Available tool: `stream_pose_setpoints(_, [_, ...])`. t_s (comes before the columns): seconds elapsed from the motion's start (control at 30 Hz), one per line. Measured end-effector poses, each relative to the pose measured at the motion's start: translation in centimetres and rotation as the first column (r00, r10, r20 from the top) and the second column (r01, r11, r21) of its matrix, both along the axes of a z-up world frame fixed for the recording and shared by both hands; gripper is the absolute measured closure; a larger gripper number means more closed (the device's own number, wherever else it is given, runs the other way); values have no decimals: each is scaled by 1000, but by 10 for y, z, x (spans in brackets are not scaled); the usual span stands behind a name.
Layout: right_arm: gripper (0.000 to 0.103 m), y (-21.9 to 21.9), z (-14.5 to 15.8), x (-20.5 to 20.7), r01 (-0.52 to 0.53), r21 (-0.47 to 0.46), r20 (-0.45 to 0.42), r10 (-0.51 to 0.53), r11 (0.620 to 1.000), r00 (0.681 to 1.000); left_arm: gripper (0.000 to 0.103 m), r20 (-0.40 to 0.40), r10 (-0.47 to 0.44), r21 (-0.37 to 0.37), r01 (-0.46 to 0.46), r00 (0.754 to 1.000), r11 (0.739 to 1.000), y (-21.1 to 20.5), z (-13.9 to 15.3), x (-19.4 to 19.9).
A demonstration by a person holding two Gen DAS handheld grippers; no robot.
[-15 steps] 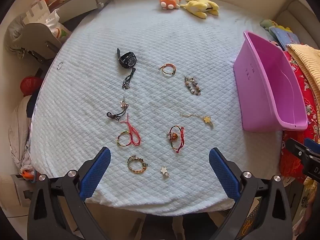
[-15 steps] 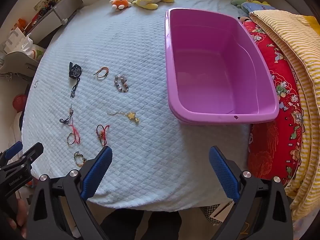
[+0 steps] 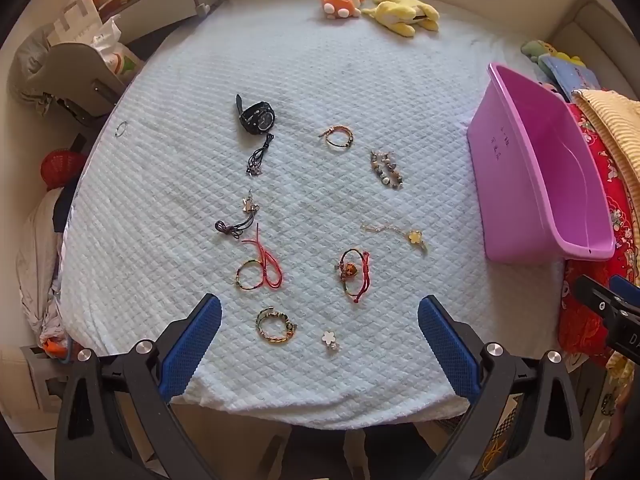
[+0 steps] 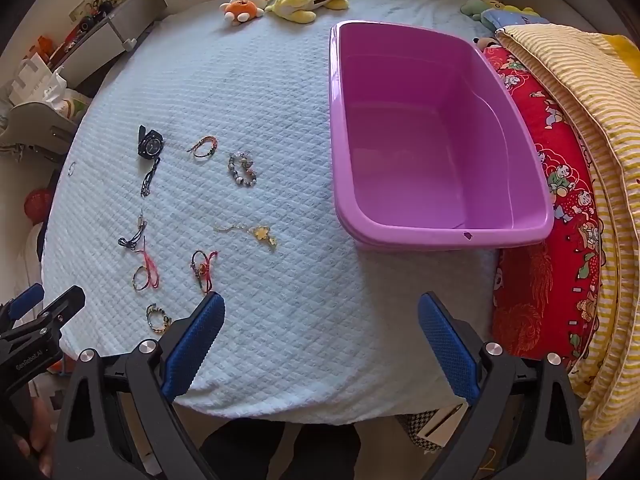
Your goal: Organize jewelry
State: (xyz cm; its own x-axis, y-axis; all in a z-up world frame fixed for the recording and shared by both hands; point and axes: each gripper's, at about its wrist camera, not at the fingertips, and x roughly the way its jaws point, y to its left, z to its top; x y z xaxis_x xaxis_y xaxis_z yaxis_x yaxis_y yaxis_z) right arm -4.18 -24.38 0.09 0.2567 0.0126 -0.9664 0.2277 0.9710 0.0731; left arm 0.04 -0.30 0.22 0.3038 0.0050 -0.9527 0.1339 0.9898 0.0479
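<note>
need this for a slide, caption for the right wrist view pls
Open right gripper above a quilted bed cover, empty pink tub ahead, jewelry pieces scattered left.

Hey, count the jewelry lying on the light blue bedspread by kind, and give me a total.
Watch: 1
Loop bracelets: 5
Black cord charms: 2
Flower pieces: 2
Thin ring: 1
Total: 11

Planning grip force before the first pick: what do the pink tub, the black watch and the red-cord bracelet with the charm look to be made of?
Pink tub: looks like moulded plastic, smooth and slightly glossy, with light sheen on its walls.
Black watch: probably a rubber or resin strap and case, matte black; too small to be sure.
Red-cord bracelet: woven string, soft and limp on the quilt, with a small shiny charm, possibly metal.
</note>
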Motion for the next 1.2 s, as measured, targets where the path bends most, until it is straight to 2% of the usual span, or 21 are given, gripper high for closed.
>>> stream_pose_setpoints(0.8, [10,1,7,-9,13,-42,40,-11,999,999,6,17,8,1,-8,1000,1000,15,0,-9])
stream_pose_setpoints(1.2, [10,3,10,-12,7,-65,57,-3,998,998,6,45,12,-28,-11,999,1000,17,7,-13])
